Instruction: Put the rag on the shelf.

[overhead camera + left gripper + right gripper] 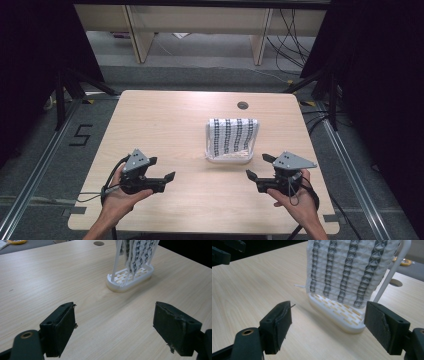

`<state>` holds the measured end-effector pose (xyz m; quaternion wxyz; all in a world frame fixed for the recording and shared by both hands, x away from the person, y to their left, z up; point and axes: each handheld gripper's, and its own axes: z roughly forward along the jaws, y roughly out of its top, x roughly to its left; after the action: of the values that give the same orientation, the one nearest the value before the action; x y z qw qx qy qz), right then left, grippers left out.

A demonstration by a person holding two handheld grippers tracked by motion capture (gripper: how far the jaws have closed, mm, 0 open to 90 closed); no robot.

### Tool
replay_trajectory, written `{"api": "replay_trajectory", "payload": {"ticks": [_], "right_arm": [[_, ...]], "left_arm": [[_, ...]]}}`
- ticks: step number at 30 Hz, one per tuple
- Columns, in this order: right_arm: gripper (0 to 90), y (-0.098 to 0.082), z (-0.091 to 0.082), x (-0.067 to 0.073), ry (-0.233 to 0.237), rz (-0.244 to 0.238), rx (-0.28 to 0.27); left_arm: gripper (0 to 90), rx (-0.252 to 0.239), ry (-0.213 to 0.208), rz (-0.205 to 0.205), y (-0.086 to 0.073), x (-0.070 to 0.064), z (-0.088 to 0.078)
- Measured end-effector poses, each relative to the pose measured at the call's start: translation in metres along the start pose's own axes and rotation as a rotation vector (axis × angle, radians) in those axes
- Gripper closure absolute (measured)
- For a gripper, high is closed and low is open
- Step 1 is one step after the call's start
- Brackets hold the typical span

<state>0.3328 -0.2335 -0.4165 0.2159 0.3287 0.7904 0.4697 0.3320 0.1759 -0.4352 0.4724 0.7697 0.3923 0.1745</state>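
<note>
A white cloth with dark patterned stripes point(232, 135) hangs over a white wire rack with a slotted oval base point(229, 159) near the middle right of the wooden table point(165, 120). My left gripper point(163, 168) rests low at the front left, open and empty, pointing toward the rack. My right gripper point(257, 165) is at the front right, also open and empty, just short of the base. In the left gripper view the rack base point(130, 277) lies ahead, beyond the jaws. In the right gripper view the cloth point(347, 270) and base point(337, 312) stand close ahead.
A round cable hole point(243, 105) sits in the table behind the rack. Desks and cables stand on the floor beyond the far edge. Dark tripod legs flank the table's back corners. Bare wood stretches across the left half.
</note>
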Motion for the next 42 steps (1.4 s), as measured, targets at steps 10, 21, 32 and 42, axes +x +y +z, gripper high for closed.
{"api": "replay_trajectory", "payload": {"ticks": [10, 21, 32, 42], "right_arm": [[22.9, -0.018, 0.002, 0.008, 0.020, 0.031, 0.029], [22.6, -0.033, 0.002, 0.013, 0.031, 0.026, 0.066], [20.7, -0.053, 0.002, 0.020, 0.045, 0.035, 0.116], [20.3, -0.069, -0.001, 0.024, 0.065, 0.049, 0.175]], "left_arm": [[16.3, 0.018, -0.004, 0.023, -0.016, -0.007, -0.002], [16.3, 0.059, -0.002, 0.045, -0.036, -0.010, -0.002], [16.3, 0.123, 0.003, 0.077, -0.055, -0.013, -0.004], [16.3, 0.159, 0.006, 0.110, -0.067, -0.014, -0.005]]}}
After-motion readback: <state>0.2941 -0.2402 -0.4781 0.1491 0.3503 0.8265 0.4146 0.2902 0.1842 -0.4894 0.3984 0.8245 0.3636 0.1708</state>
